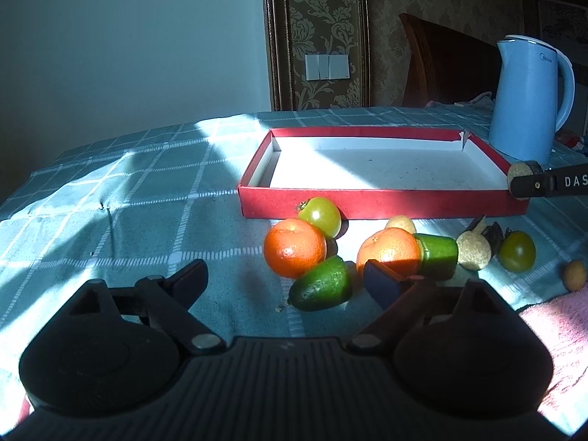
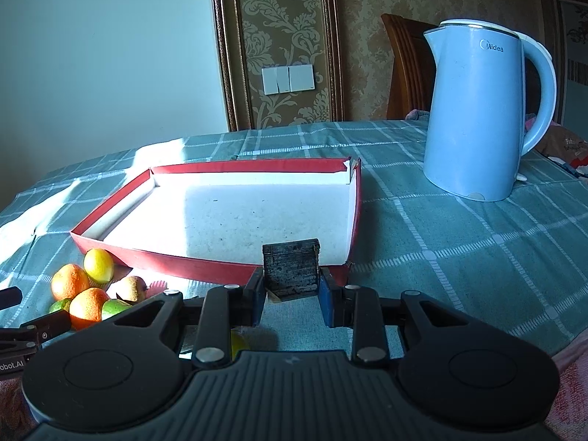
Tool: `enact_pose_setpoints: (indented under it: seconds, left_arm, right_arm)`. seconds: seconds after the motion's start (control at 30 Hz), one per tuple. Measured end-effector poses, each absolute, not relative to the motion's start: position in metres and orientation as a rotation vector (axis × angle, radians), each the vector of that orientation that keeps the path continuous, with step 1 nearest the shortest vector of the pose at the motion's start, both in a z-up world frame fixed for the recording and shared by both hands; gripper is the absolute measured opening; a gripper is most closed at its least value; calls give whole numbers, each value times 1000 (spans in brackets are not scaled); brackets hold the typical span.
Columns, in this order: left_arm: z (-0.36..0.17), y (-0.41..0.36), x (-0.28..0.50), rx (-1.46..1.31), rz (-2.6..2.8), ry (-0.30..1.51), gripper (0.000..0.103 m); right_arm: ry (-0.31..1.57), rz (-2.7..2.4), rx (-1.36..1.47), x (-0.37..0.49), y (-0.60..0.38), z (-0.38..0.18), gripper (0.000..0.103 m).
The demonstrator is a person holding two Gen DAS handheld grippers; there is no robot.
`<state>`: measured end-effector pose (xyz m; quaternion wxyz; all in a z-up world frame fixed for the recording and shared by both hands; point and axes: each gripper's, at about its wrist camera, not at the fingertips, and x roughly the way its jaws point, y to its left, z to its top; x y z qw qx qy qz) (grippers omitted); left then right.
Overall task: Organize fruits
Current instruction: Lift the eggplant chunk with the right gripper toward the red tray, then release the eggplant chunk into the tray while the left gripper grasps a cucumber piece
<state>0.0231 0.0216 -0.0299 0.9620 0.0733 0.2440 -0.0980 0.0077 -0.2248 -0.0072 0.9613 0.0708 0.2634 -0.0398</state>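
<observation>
**Red tray bare, fruit gathered on the counter in front of it**

Left wrist view: The left tool (image 1: 286, 279) hangs low over a counter (image 1: 147, 220) covered in a teal checked cloth, its two fingers spread wide with nothing between them. A shallow red tray (image 1: 382, 207) with a white floor lies ahead, partly in sun, and holds nothing. The fruit sits on the cloth just in front of the tray's near wall. A green tomato (image 1: 320, 217) touches that wall, with an orange (image 1: 295, 248) against it. A cucumber piece (image 1: 320, 288) lies beside that orange, nearest the tool. To the right are a second orange (image 1: 388, 251), a second cucumber piece (image 1: 439, 255) pressed against it, and a small pale fruit (image 1: 400, 223) behind them. Further right lie a second green tomato (image 1: 517, 256) and a small brown fruit (image 1: 574, 275) near the frame's edge. A blue kettle (image 1: 529, 99) stands behind the tray's right corner. The other tool's finger reaches in from the right edge.

Right wrist view: The right tool (image 2: 292, 294) is closed narrow on a dark, worn block (image 2: 291, 270), gripped upright between its blue pads, right at the tray's near wall (image 2: 205, 266). The tray interior shows only its white floor. Fruit clusters at lower left, outside the tray: a yellow-green tomato (image 2: 98, 265), two oranges (image 2: 70, 281), green pieces and a pale fruit (image 2: 131, 288). The kettle (image 2: 477, 117) stands on the cloth well to the right of the tray.
</observation>
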Motion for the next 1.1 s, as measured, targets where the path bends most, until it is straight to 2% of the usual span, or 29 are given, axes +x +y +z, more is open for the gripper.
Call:
enact_pose_setpoints:
  seconds: [0.07,0.2,0.47,0.53,0.57,0.6,0.63,1.1]
  left_arm:
    - [-30,19,23,177,-183,493,91]
    - [-35,29,23,127,-229,563,81]
    - [-33,9,21,187,-252,531,79]
    - [-34,9,22,159,-277,552,73]
    - [-34,10,21,140,-294,562,62]
    - [-36,9,22,139,-297,581,43]
    - [-38,9,22,143,-297,593,39]
    - [-32,19,19,91,-291,517,35]
  right_arm:
    - [529,-78,140,14,-225,-4,29]
    - [516,-82,111,24,-223,2,29]
    - [500,-90,78,47,-221,9,29]
    - [505,-90,83,51,-222,9,29]
    - [507,-88,84,52,-221,8,29]
    - [511,-86,84,53,-221,8,29]
    - [512,-84,83,54,-220,7,29]
    - [525,-91,39,77,-215,6,29]
